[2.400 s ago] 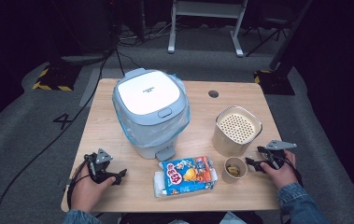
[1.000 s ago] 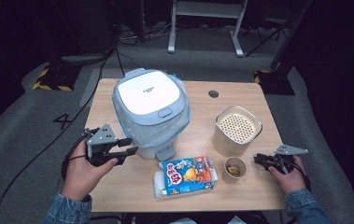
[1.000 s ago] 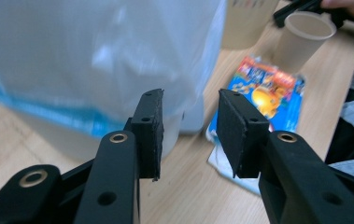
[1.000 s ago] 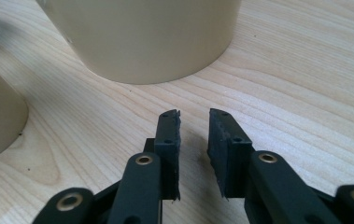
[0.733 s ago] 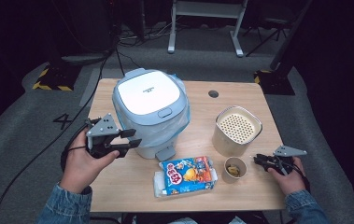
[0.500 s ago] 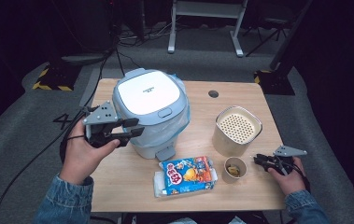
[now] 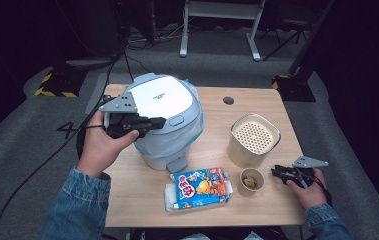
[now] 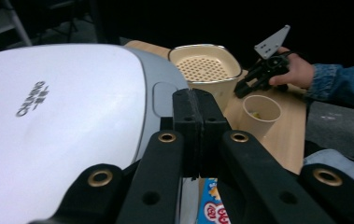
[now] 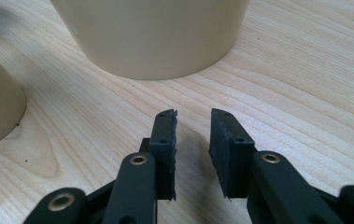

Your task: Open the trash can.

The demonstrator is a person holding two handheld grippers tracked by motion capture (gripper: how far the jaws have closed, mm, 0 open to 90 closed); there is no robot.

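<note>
A white and grey lidded bin (image 7: 157,100) with a clear liner stands at the table's left centre. My left gripper (image 7: 154,121) hovers over the lid's (image 8: 58,107) front edge, near its push button. Its jaws have just closed, and its pads (image 8: 195,100) now meet with nothing between them. My right gripper (image 7: 275,171) rests low on the wood at the front right, just right of a small paper cup (image 7: 250,181). Its jaws (image 9: 193,119) have just parted a little, leaving a narrow gap with nothing in it.
A beige container (image 7: 254,136) with a perforated top stands behind the cup. A blue snack packet (image 7: 199,188) lies near the front edge of the wooden table (image 7: 217,120). A cable hole (image 7: 228,100) sits at the back. Dark floor surrounds the table.
My left hand rose from the table's left edge and moved right, over the bin lid, and its jaws closed. The right hand stayed where it was.
</note>
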